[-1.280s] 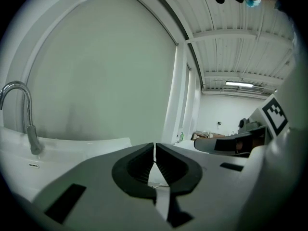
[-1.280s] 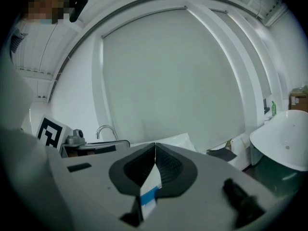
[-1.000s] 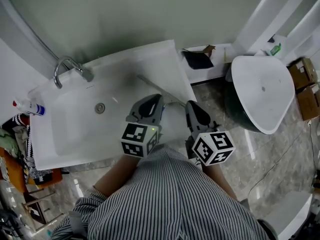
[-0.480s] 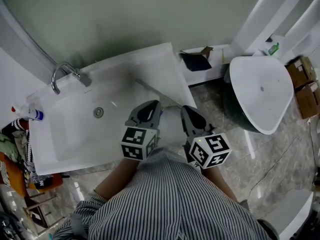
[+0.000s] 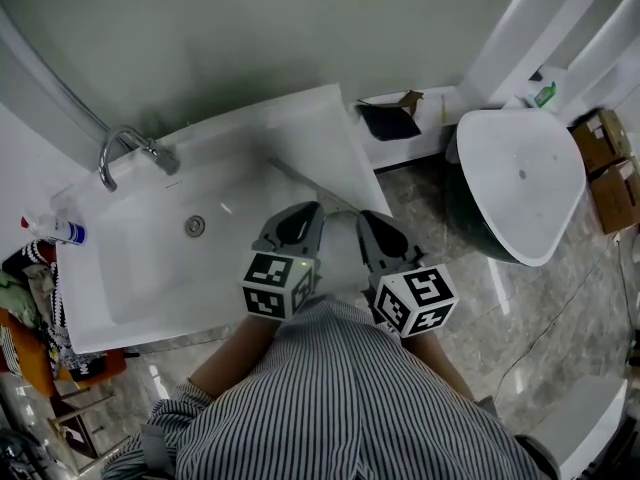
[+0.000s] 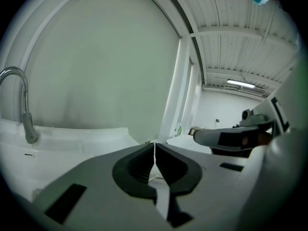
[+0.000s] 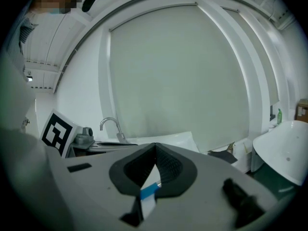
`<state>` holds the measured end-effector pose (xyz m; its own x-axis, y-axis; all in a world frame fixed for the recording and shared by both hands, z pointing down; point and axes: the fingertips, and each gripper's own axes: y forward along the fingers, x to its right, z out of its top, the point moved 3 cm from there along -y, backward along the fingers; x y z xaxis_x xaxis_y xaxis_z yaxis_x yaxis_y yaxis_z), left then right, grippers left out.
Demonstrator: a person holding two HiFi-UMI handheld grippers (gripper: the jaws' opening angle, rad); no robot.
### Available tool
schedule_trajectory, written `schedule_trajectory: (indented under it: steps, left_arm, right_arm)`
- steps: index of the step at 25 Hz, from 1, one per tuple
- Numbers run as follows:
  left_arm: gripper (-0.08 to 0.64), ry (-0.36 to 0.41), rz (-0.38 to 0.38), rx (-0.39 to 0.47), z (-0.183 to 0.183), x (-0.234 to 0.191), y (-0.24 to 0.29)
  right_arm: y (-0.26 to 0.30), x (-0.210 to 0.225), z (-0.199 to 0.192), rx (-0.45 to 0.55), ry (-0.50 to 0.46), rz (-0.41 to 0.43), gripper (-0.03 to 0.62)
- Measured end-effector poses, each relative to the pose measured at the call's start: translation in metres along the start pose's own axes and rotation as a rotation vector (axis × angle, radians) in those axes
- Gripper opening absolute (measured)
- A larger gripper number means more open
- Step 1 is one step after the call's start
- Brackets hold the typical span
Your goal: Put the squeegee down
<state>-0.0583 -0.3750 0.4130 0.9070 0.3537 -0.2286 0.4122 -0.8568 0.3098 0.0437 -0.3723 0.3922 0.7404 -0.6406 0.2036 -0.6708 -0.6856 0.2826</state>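
Note:
A thin grey bar (image 5: 296, 179), which looks like the squeegee, lies flat on the white sink's (image 5: 300, 118) right side, just ahead of both grippers. My left gripper (image 5: 303, 211) hovers over the sink's front right corner with its jaws shut and nothing between them; its closed tips (image 6: 154, 144) show in the left gripper view. My right gripper (image 5: 367, 218) is beside it, just off the sink's right edge. Its jaws are also shut and empty (image 7: 155, 146). Neither gripper touches the bar.
A chrome faucet (image 5: 124, 147) stands at the sink's back left, with a drain (image 5: 195, 226) in the basin. A spray bottle (image 5: 52, 230) lies at the left edge. A white oval fixture (image 5: 522, 183), cardboard boxes (image 5: 612, 168) and a dark object (image 5: 390, 120) on a ledge are to the right.
Both grippers stay shut and close together. The head view has shifted slightly, and the right gripper sits a touch further left in it.

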Motion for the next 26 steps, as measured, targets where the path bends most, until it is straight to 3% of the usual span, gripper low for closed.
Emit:
schedule_trajectory:
  steps: [6, 17, 26]
  left_arm:
    - [0.020, 0.025, -0.016, -0.012, -0.003, 0.007, 0.002]
    - [0.020, -0.004, -0.039, -0.038, -0.013, 0.010, 0.002]
    - [0.020, 0.022, -0.044, -0.045, -0.017, 0.011, 0.001]
  right_arm:
    - [0.000, -0.003, 0.002, -0.006, -0.051, -0.003, 0.015]
    - [-0.005, -0.006, -0.003, -0.015, -0.032, -0.008, 0.015]
    - [-0.003, -0.008, -0.008, -0.035, -0.021, -0.006, 0.015]
